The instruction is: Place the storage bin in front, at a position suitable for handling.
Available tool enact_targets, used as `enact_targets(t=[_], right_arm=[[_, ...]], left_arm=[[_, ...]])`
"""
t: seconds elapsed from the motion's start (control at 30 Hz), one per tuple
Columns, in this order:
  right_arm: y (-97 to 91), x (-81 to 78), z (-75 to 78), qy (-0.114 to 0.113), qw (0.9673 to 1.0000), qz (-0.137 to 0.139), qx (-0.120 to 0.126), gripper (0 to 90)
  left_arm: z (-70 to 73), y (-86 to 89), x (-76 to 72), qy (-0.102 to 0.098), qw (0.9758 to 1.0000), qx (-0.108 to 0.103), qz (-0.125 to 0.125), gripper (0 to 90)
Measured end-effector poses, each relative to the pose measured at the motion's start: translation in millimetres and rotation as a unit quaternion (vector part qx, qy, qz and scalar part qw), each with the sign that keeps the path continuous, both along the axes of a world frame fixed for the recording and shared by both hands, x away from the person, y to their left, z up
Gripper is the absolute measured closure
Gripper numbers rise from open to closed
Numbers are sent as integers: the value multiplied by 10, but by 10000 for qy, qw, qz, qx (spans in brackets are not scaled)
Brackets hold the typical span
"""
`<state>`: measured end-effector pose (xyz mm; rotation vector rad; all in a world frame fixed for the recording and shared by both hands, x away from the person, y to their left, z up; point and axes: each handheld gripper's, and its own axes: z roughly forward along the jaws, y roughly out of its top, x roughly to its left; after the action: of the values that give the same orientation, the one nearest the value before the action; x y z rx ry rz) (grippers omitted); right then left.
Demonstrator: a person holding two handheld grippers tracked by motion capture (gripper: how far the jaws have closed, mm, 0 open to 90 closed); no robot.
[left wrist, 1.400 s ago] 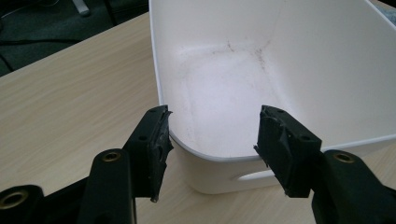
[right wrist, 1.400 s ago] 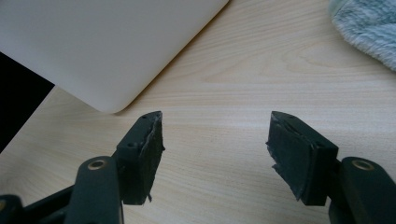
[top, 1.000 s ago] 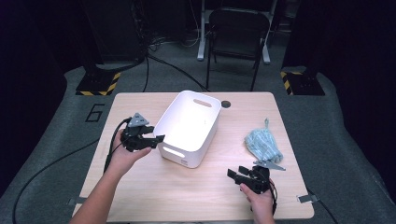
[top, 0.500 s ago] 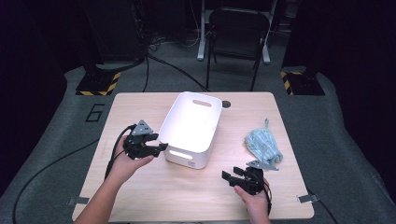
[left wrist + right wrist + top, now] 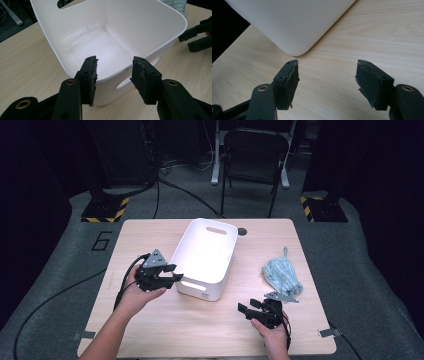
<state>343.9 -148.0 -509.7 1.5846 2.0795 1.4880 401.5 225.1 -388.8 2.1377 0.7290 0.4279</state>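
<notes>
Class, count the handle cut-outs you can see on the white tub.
2: one handle slot in the white tub's far wall, one in its near wall by the left gripper. None seems hidden.

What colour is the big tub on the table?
The tub is white, inside and out. It shows best in the left gripper view.

The white plastic bin (image 5: 207, 257) stands upright and empty near the middle of the table. It has slot handles in its end walls and faint scuffs on its floor.
</notes>
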Motion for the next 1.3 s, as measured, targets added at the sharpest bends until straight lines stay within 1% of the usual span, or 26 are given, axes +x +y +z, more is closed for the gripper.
enact_targets(t=[0.03,0.07,0.1,0.13,0.3,0.37,0.4,0.43,0.53,0.6,0.63,0.73,0.77,0.8,0.83,0.87,0.9,0.93,0.97,1.07,1.1,1.13,1.2,1.23,1.27,1.3], right_arm=[[-1,-1,0,1,10000,1,17,346],[-1,-1,0,1,10000,1,17,346],[-5,1,-2,-15,10000,5,23,346],[-5,-1,-1,4,10000,1,38,346],[-7,6,-7,25,10000,-2,47,346],[-2,3,-6,39,10000,-10,55,346],[-1,1,-6,40,10000,-13,55,346],[-1,1,-6,40,10000,-13,55,346],[-7,2,-7,57,10000,-16,55,346],[-10,4,-12,70,9999,-32,92,346],[-16,5,-15,88,9999,-47,115,346],[-19,6,-16,81,9999,-73,127,346],[-26,7,-16,86,9999,-62,120,346],[-26,7,-16,86,9999,-62,120,346],[-28,8,-19,76,9999,-65,136,346],[-27,7,-18,87,9998,-69,138,346],[-27,7,-18,87,9998,-69,138,346],[-28,7,-18,89,9999,-53,125,347],[-27,7,-19,77,9999,-62,137,347],[-28,4,-17,109,9998,-68,142,347],[-35,7,-19,93,9999,-49,125,347],[-33,3,-15,125,9998,-65,137,347],[-34,5,-19,101,9998,-69,154,346],[-37,7,-20,99,9998,-65,164,347],[-39,7,-21,101,9998,-74,170,347],[-43,4,-20,121,9998,-84,159,346]], left_arm=[[-22,-10,40,52,9999,-26,-131,538],[-22,-10,40,52,9999,-26,-131,532],[-25,-4,63,110,9998,-75,-173,532],[-25,-5,66,123,9997,-89,-181,534],[-25,-10,47,121,9995,-93,-275,571],[-27,-16,36,82,9996,-68,-256,589],[-22,-14,34,80,9995,-30,-304,596],[-26,-20,26,42,9995,-24,-303,596],[-31,-41,-8,34,9994,-39,-333,621],[-30,-51,-22,43,9993,-34,-377,630],[-30,-69,-45,102,9992,-60,-370,637],[-32,-84,-61,91,9993,-73,-368,655],[-38,-108,-85,120,9992,-132,-361,660],[-38,-108,-85,120,9992,-132,-361,665],[-31,-114,-95,132,9991,-77,-394,672],[-41,-139,-119,136,9991,-149,-366,676],[-41,-139,-119,136,9991,-149,-366,682],[-41,-144,-124,123,9990,-141,-397,687],[-51,-164,-149,133,9989,-194,-395,692],[-51,-177,-164,95,9987,-149,-471,710],[-53,-199,-192,142,9985,-173,-504,716],[-59,-208,-198,101,9984,-182,-521,721],[-60,-212,-205,95,9984,-179,-537,730],[-76,-224,-218,62,9984,-257,-508,730],[-79,-221,-220,80,9981,-269,-539,734],[-92,-222,-226,6,9982,-302,-518,736]])
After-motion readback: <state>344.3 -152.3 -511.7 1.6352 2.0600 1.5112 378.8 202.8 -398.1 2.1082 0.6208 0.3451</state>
